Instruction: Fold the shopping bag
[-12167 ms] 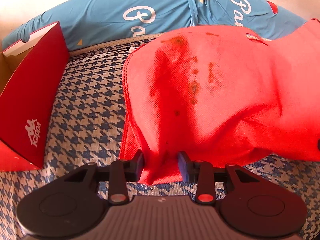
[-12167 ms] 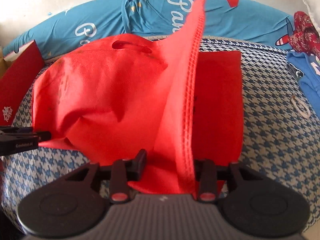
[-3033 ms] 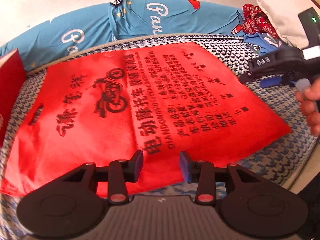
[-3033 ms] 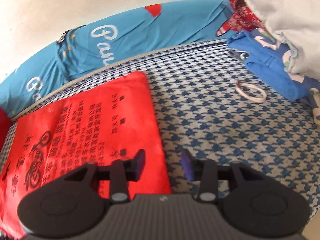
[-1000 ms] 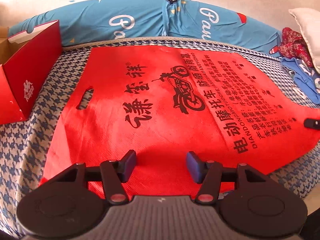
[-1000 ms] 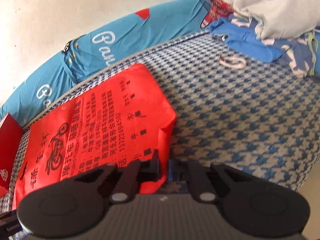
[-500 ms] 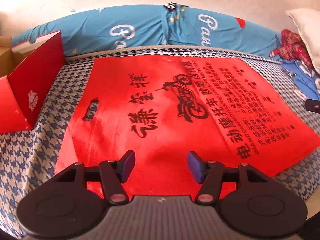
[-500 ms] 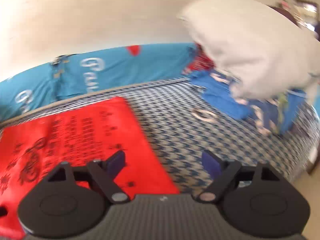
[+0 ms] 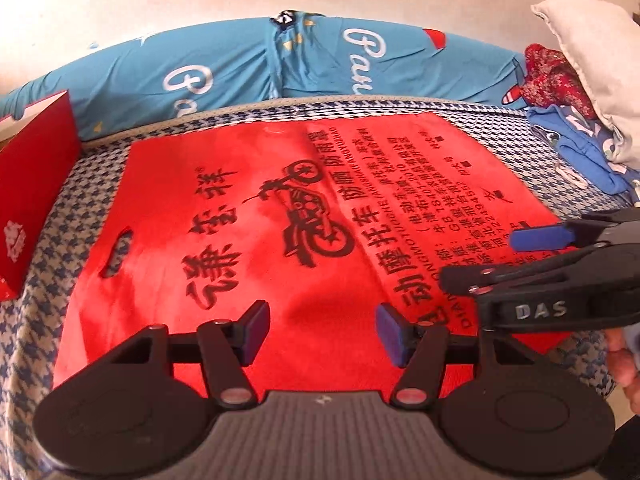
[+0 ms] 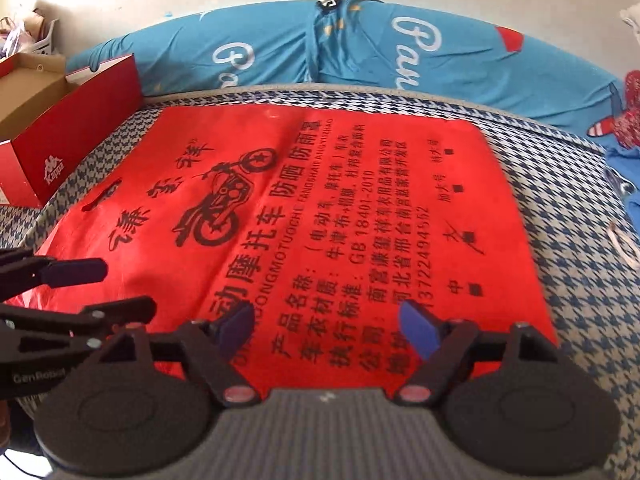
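Right now the red non-woven shopping bag [image 10: 304, 216] lies spread flat, in a single unfolded layer, printed side up on the blue-and-white houndstooth bed cover [image 10: 580, 264]. Its long axis runs left to right across the bed, parallel to the near edge where the person stands. The die-cut handle slot [image 9: 116, 254] marks the mouth, which points left toward the red Kappa shoebox [image 10: 60, 148]; the closed bottom points right, toward the heap of blue clothes [image 9: 580, 152] and the pillow [image 9: 592, 64].

The left gripper [image 9: 320, 330] hovers over the near hem with its jaws apart and nothing between them. The right gripper [image 10: 328, 328] does the same further right, also spread wide and empty.

What could go wrong, in my judgement: the fabric is thin and lies tight on a soft cover, so a finger [image 10: 420, 326] sliding under the hem may catch the bedding too, or pinch only the upper layer and let the bag gape. If the two grippers lift at unequal heights or pace, the fold line will skew and the corners will not meet. The two tools also sit close together, so they could knock into each other. The shoebox stands just beside the mouth end and could be brushed by a leftward swing.
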### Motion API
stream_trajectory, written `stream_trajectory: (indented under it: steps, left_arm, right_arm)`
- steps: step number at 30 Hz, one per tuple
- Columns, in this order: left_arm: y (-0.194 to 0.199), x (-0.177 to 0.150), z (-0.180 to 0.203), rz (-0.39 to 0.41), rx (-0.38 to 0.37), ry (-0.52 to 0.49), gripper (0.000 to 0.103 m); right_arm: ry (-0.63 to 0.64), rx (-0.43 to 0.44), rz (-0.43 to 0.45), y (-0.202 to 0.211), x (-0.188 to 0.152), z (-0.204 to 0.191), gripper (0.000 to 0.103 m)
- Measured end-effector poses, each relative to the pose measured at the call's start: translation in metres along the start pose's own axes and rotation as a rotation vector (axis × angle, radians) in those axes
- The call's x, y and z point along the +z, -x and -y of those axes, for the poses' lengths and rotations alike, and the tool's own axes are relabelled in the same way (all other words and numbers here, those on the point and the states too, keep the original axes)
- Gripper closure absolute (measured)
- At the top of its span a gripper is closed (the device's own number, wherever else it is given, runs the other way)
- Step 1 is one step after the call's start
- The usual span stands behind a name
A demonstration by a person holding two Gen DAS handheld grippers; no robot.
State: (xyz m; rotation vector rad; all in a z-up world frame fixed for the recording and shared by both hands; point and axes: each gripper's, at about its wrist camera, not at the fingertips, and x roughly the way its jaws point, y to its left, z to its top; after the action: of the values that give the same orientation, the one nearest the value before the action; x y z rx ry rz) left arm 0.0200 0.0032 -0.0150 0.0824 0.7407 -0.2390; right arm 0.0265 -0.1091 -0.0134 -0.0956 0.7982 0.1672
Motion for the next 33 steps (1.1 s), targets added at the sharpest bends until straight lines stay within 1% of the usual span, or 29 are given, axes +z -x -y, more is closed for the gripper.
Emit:
stream_trajectory:
  steps: [1,3,5,7,9,11,13,16,17,19,20,21,24,27,29,32,33]
  left_arm:
    - [-0.004,-0.001,0.001,-0.007,0.01,-0.001,0.045]
    - [-0.01,-0.003,-0.002,-0.018,-0.004,0.022,0.044]
    - [-0.012,-0.006,-0.005,-0.012,-0.016,0.046,0.041]
    - [-0.013,-0.007,-0.005,-0.01,-0.003,0.035,0.035]
    - [-0.014,-0.011,-0.008,-0.005,0.022,0.042,0.023]
    - [-0.015,-0.013,-0.015,-0.011,0.041,0.065,0.018]
    - [-0.014,-0.014,-0.023,-0.018,0.059,0.092,0.017]
    - [-0.014,-0.018,-0.035,-0.02,0.11,0.117,0.017]
    - [-0.013,-0.019,-0.039,-0.023,0.117,0.13,0.016]
    - [-0.014,-0.02,-0.046,-0.034,0.135,0.149,0.016]
    - [-0.014,-0.02,-0.051,-0.041,0.147,0.159,0.012]
    - [-0.014,-0.02,-0.056,-0.049,0.158,0.169,0.009]
    - [-0.014,-0.021,-0.067,-0.067,0.189,0.18,0.009]
    - [-0.013,-0.021,-0.075,-0.08,0.212,0.172,0.009]
    - [-0.013,-0.021,-0.086,-0.094,0.236,0.182,0.009]
    - [-0.013,-0.018,-0.098,-0.114,0.249,0.204,0.009]
    - [-0.013,-0.017,-0.099,-0.117,0.253,0.209,0.011]
  right_arm:
    - [0.012,-0.013,-0.008,-0.003,0.0,-0.002,0.025]
    - [0.029,-0.027,-0.027,-0.009,0.0,-0.002,0.024]
    - [0.007,-0.026,-0.052,-0.013,-0.003,0.001,0.023]
    - [-0.017,-0.03,-0.06,-0.014,-0.003,0.006,0.02]
    - [-0.034,-0.048,-0.067,-0.015,-0.003,0.012,0.014]
    - [-0.052,-0.066,-0.073,-0.016,-0.004,0.018,0.014]
    - [-0.069,-0.084,-0.079,-0.017,-0.004,0.024,0.014]
    - [-0.095,-0.111,-0.089,-0.018,-0.004,0.033,0.014]
    - [-0.103,-0.12,-0.092,-0.018,-0.004,0.036,0.014]
    - [-0.12,-0.138,-0.099,-0.019,-0.004,0.041,0.01]
    - [-0.129,-0.147,-0.102,-0.02,-0.004,0.044,0.006]
    - [-0.125,-0.144,-0.105,-0.02,-0.004,0.047,0.004]
    - [-0.113,-0.134,-0.114,-0.023,-0.004,0.056,0.001]
    - [-0.101,-0.112,-0.118,-0.023,-0.003,0.065,0.001]
    - [-0.094,-0.101,-0.114,-0.023,-0.003,0.072,0.0]
    - [-0.089,-0.082,-0.114,-0.021,-0.003,0.079,0.0]
    - [-0.087,-0.075,-0.114,-0.02,-0.003,0.081,0.0]
